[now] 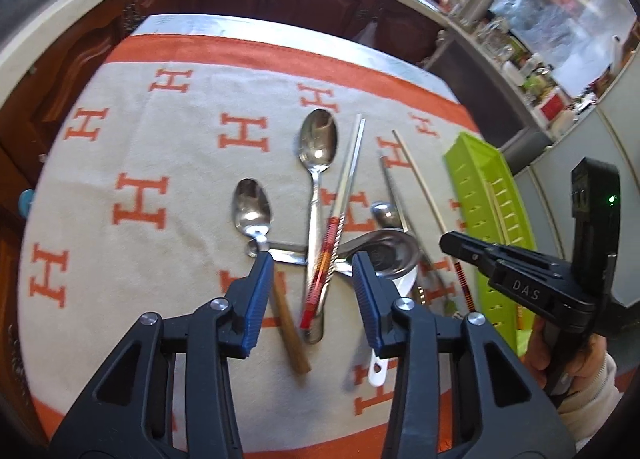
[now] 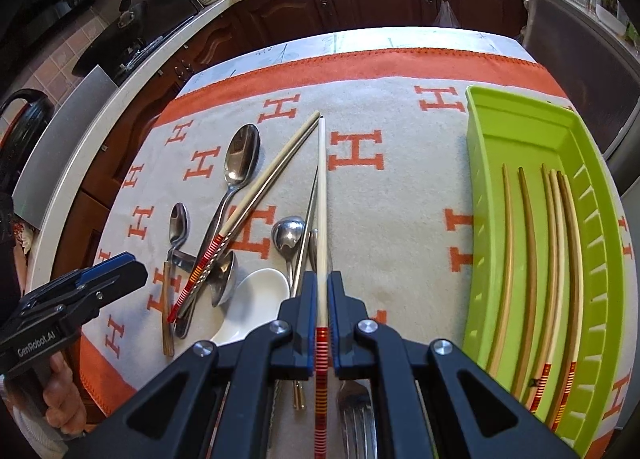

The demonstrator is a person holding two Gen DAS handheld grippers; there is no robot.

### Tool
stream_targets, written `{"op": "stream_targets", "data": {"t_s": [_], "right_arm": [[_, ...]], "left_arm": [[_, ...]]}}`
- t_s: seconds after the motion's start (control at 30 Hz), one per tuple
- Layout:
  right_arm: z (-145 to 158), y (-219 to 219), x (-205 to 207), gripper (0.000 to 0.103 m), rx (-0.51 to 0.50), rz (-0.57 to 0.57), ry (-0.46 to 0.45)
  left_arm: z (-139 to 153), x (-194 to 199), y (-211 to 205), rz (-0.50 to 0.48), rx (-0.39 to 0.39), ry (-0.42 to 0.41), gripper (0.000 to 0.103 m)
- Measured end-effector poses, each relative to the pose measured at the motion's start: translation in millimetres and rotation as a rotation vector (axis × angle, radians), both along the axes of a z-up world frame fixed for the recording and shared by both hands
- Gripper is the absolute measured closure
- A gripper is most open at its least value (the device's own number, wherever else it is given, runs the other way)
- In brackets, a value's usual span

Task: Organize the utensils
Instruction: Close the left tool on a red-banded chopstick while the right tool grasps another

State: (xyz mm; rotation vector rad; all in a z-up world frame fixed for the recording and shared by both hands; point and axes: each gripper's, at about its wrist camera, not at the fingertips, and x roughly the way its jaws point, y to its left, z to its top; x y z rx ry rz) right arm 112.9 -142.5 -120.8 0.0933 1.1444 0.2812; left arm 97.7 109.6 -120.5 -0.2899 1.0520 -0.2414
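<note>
My right gripper (image 2: 319, 299) clamped one pale chopstick (image 2: 321, 195) — red-striped end nearest me. My left gripper (image 1: 314, 263) hung partly open over the spoons (image 1: 318, 147), gripping nothing. Farther right, a green tray (image 2: 480, 163) held five chopsticks.

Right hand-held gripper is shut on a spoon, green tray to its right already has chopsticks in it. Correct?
Not quite: the right hand-held gripper is shut on a cream chopstick with a red-striped end, not a spoon. The right wrist view shows it. The green tray does hold chopsticks.
</note>
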Motion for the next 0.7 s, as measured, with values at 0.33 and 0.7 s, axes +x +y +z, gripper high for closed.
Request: {"op": "stream_targets", "data": {"t_s": [0.33,0.7], "right_arm": [[2.5,-15.0,-4.9,0.098,0.061,-0.020,0.002],[5.6,-29.2,-10.4,0.098,0.115,-0.032,-0.001]], "left_arm": [[-4.9,30.1,-26.9,-0.129,0.031,-0.022,0.086],[-26.8,69.3,-69.8,-0.259,0.201,-0.004,0.097]]}}
